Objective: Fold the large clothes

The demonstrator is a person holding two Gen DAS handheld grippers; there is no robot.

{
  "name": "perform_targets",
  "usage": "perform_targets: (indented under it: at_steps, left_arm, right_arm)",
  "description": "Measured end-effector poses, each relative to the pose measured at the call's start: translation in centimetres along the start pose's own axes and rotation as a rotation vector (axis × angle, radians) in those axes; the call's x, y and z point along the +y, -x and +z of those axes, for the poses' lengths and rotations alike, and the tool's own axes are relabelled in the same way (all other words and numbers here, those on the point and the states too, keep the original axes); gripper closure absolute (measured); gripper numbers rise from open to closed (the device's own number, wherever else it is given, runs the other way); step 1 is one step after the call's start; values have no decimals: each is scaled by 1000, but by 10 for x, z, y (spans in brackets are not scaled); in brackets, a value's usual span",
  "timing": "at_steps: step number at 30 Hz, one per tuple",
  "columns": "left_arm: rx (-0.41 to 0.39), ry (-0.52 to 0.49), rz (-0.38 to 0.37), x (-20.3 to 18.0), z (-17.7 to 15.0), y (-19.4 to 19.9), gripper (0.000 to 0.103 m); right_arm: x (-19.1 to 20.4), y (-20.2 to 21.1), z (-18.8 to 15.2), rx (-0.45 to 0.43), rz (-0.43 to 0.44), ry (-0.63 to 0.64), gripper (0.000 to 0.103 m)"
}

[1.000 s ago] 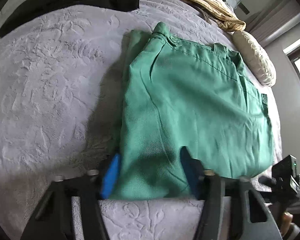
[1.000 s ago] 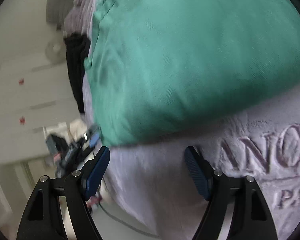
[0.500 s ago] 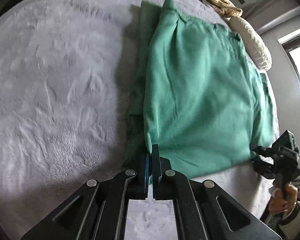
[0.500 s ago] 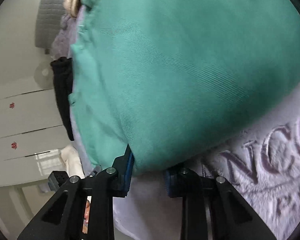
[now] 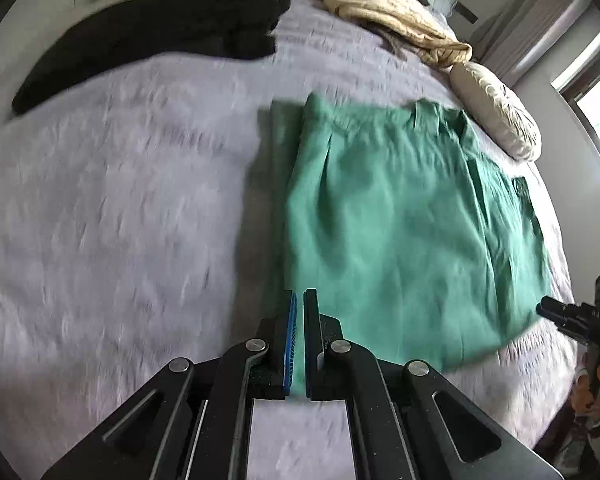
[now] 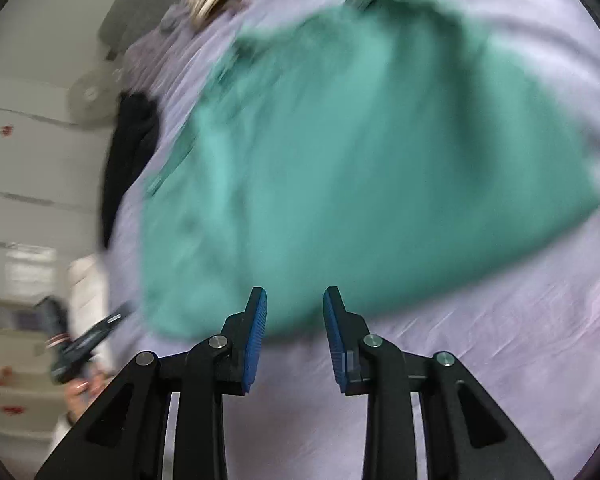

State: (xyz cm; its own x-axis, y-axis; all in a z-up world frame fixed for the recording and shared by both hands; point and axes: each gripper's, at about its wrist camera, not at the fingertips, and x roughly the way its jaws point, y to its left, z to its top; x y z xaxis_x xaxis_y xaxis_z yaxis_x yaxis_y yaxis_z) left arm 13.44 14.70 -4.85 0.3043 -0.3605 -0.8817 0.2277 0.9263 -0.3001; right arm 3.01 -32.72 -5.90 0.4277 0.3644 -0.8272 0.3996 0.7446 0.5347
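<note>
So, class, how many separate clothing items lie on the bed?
3: green trousers nearest the camera, a black garment at the far left, and a beige knit by the headboard. Others may lie out of frame.

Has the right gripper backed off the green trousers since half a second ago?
Yes. The right gripper has pulled back; the green trousers now lie ahead of its opening fingers on the bedspread.

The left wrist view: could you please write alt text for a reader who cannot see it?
The left tongs, shut on the near edge of folded green trousers, point down at a lilac bedspread. Black clothes, a beige garment and a pale cushion lie farther back.
</note>
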Motion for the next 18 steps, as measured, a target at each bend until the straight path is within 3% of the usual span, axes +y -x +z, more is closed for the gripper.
perform_targets:
  at_steps: [4,10,13,18]
  left_arm:
    - [-29,-29,60,-25,16,-27,100]
    - [1,13,174,-21,20,-79,100]
    - [-1,35,152,-14,19,-84,100]
    - [5,135,106,9,20,-68,100]
  right_arm:
    - [-33,14,42,-97,-117,-51,70]
    - [-46,14,84,-150,-266,36,70]
    - [-61,1,97,-127,-309,35,75]
    - [-84,2,95,-124,-277,39,79]
